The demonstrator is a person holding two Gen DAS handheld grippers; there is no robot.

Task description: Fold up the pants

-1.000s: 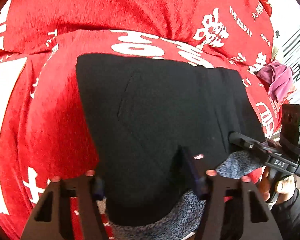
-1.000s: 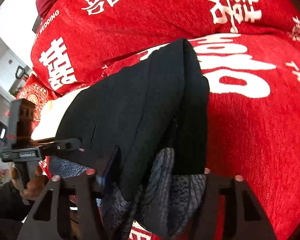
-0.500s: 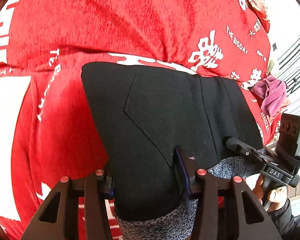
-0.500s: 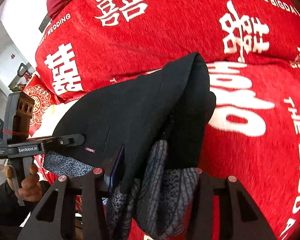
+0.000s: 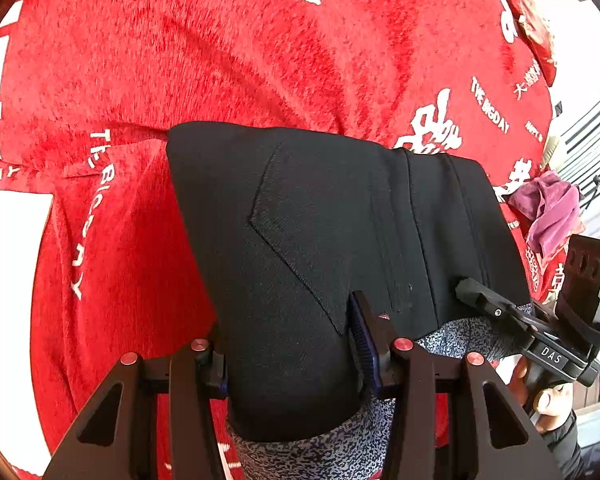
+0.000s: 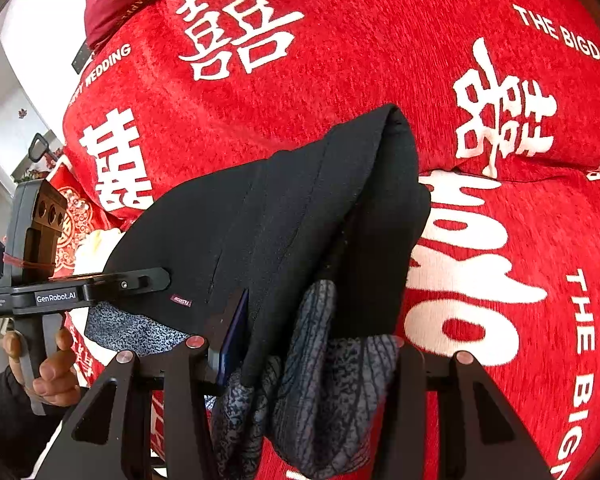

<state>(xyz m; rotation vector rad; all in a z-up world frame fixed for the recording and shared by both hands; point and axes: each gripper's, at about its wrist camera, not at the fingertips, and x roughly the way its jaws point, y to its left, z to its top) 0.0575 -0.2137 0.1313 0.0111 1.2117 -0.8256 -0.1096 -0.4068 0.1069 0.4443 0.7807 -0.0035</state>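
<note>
Pants (image 5: pixel 320 240), black with grey lining, centre frame over red blanket (image 5: pixel 180 60). Left gripper (image 5: pixel 292 356) and right gripper (image 6: pixel 300 356) each pinch near hem, jaws just closing. Judgement: lift evenly, keep hem taut, lay far fold square.

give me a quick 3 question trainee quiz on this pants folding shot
1. True or false: both hand-held grippers are clamped on the black pants.
2. Multiple choice: what lies under the pants? A) bare wooden table B) red blanket with white lettering C) blue towel
3. Fill in: the lining showing at the pants' gripped edge is speckled ____.

Key
1. True: the left hand-held gripper and the right hand-held gripper each pinch a bunch of the fabric between their fingers.
2. B: the red blanket.
3. Grey: the grey lining.
</note>
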